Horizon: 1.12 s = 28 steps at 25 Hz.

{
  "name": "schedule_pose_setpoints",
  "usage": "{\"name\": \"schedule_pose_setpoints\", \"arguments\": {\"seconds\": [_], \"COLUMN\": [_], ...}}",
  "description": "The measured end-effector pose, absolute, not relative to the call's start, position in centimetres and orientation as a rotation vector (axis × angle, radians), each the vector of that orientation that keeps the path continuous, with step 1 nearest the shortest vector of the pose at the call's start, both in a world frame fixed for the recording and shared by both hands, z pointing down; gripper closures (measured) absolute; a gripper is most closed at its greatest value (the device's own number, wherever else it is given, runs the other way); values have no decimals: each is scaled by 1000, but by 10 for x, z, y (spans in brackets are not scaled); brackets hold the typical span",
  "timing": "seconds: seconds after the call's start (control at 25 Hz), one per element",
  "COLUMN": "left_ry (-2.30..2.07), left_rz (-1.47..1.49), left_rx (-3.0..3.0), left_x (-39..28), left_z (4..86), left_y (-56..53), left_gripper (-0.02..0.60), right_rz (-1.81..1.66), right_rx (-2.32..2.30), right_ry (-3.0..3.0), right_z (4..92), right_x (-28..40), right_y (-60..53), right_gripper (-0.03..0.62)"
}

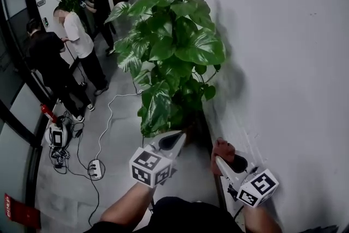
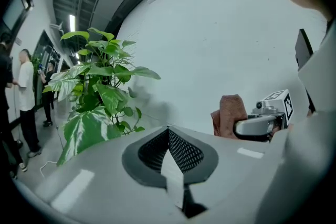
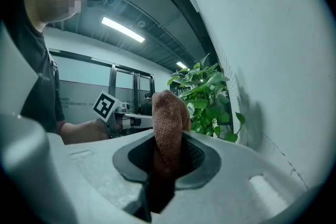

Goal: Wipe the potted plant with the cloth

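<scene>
A tall potted plant [image 1: 169, 46] with broad green leaves stands against the white wall; it also shows in the left gripper view [image 2: 94, 97] and the right gripper view [image 3: 207, 97]. My right gripper [image 1: 226, 158] is shut on a brown cloth [image 1: 221, 149], which sticks up from its jaws [image 3: 168, 123] and shows at the right of the left gripper view [image 2: 229, 115]. It hangs below and right of the foliage, apart from it. My left gripper [image 1: 173, 140] is shut with nothing in it, its tip just under the lowest leaves [image 1: 155, 112]. The pot is hidden.
The white wall [image 1: 283, 63] runs close along the right. Three people [image 1: 76, 35] stand down the corridor at the left. A white cable [image 1: 106, 117], a power strip [image 1: 96, 169] and a small device [image 1: 56, 136] lie on the grey floor. A glass partition [image 1: 13, 101] lines the far left.
</scene>
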<state>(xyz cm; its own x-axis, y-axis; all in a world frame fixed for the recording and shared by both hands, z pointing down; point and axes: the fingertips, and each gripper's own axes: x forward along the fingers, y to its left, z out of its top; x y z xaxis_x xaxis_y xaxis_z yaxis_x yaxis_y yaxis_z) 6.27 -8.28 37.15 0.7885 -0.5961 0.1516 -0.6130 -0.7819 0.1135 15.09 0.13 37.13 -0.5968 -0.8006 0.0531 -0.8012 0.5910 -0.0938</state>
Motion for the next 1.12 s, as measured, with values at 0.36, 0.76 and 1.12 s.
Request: {"name": "schedule_pose_setpoints", "arguments": {"seconds": [0.36, 0.76, 1.12], "left_ry": [-924, -862, -709], "left_rz": [173, 136, 51], "left_rx": [2887, 2919, 2926], "left_x": [96, 105, 124], "left_z": [330, 302, 292], "left_y": [-161, -272, -324], "left_gripper": [565, 565, 565], "right_rz": [-58, -808, -866], "right_rx": [1287, 1204, 1129], "right_ry": [-2768, -2158, -1720], "right_z": [354, 250, 170], "right_x": [144, 113, 92], "right_y": [-52, -151, -273], "right_gripper": [530, 530, 530]}}
